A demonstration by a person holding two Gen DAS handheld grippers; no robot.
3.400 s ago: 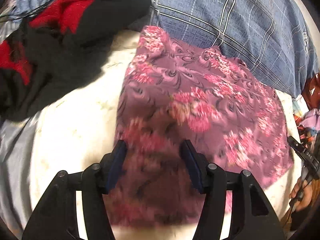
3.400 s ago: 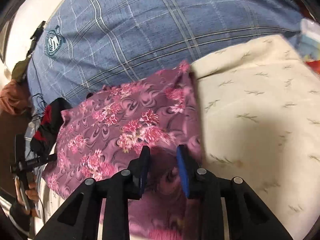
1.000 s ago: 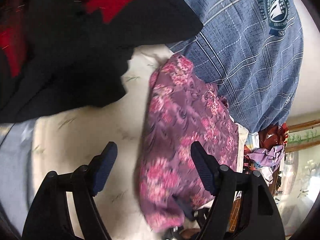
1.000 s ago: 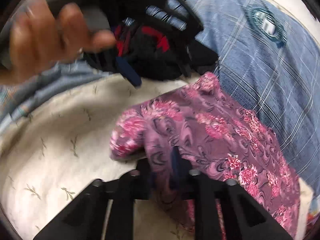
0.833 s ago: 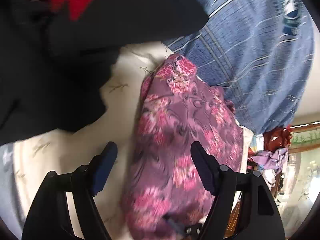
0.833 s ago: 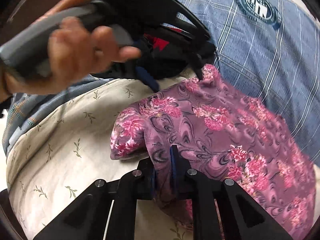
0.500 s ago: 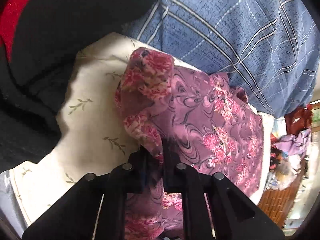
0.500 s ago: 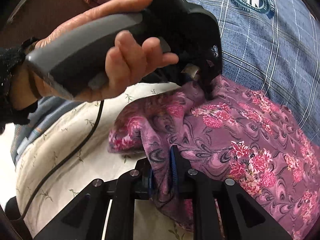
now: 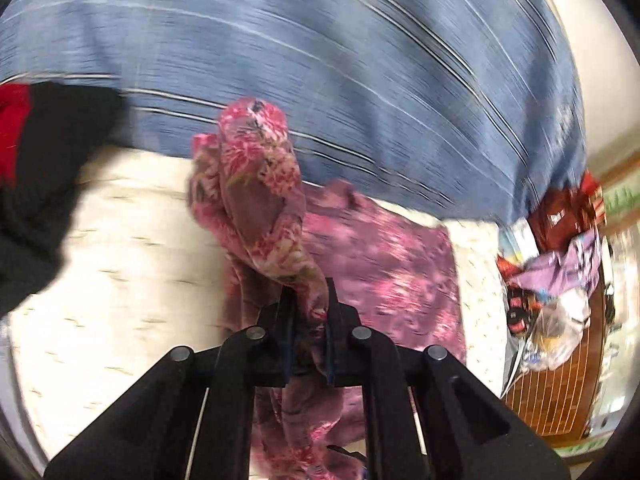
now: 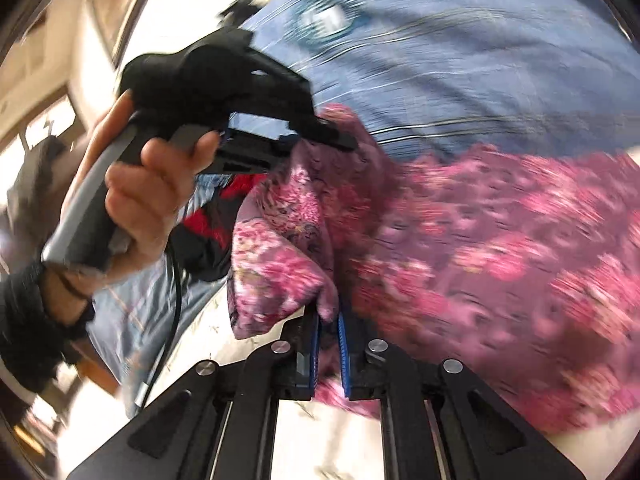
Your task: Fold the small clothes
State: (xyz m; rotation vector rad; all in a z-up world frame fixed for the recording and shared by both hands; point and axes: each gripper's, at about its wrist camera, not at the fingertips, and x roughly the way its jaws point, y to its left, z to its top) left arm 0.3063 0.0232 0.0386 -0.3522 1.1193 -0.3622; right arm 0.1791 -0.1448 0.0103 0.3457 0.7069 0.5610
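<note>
Between my left gripper and right gripper, both clamped on it: thin floral cloth, bunched corner toward 12 o'clock.

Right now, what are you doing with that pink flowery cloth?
A person is folding a small purple floral garment on a cream bedsheet. They hold a gripper in each hand, and both are shut on the cloth: the left gripper pinches one bunched edge, and the right gripper pinches another. The pinched parts are raised off the sheet while the rest trails behind. The pictures are blurry. A blue checked blanket lies behind, and a black and red garment sits off to the side.
</note>
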